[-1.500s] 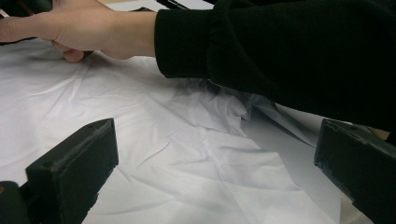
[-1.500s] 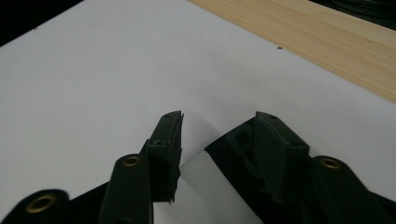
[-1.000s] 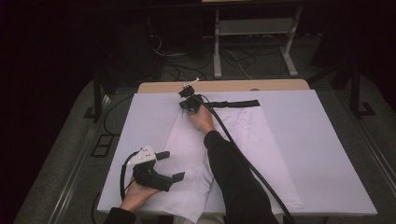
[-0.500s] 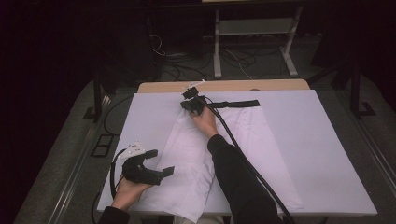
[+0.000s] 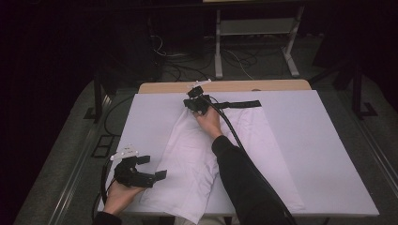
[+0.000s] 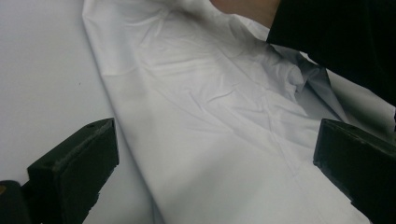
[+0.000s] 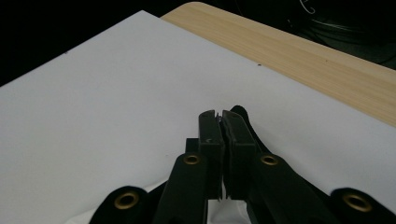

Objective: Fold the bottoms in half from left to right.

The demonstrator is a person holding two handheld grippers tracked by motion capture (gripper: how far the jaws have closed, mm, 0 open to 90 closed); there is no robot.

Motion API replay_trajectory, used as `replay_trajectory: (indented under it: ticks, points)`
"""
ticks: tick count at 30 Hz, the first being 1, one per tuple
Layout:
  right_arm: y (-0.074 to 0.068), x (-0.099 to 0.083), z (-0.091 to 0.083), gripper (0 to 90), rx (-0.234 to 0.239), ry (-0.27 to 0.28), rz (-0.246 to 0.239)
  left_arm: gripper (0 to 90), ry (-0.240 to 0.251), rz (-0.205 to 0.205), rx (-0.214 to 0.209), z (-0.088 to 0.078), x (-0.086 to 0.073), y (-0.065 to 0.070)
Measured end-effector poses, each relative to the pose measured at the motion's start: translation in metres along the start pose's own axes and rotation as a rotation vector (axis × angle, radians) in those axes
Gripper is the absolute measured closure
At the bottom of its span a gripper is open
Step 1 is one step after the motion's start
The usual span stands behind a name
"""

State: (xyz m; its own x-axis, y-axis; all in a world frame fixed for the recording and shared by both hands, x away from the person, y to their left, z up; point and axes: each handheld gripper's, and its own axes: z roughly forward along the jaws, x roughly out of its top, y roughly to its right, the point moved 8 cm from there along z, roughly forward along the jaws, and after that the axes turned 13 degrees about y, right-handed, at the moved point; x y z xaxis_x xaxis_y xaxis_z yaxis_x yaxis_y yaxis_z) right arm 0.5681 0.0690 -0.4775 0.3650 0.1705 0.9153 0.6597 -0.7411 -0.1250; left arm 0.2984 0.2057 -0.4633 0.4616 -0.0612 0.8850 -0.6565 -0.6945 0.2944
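Fingers [image 7: 219,128] of the right gripper [image 5: 197,104] are pressed together at the far end of a white cloth [image 5: 197,159], apparently pinching its top edge, though the fabric between them is barely visible. The left gripper [image 5: 141,171] sits at the near left, its fingers [image 6: 74,163] spread wide and holding nothing, just beside the cloth's near left edge. The cloth lies on the white-covered table [image 5: 328,154], its long axis running from the right gripper back toward the person, with a black strap [image 5: 239,104] to the right of the closed fingers. The near corner lies directly ahead of the open left fingers, the closer hand for any grab there.
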Motion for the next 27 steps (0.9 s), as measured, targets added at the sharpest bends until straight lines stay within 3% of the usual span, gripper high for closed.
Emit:
replay_trajectory:
  ticks: [10, 27]
  points:
    - [-0.005, -0.001, -0.005, 86.1, 0.022, 0.01, -0.001, 0.0, -0.024, -0.032, 0.026, -0.017, -0.009, -0.009]
    - [-0.004, -0.001, -0.012, 86.1, 0.03, 0.026, 0.0, 0.0, -0.083, -0.05, 0.005, -0.026, -0.022, -0.007]
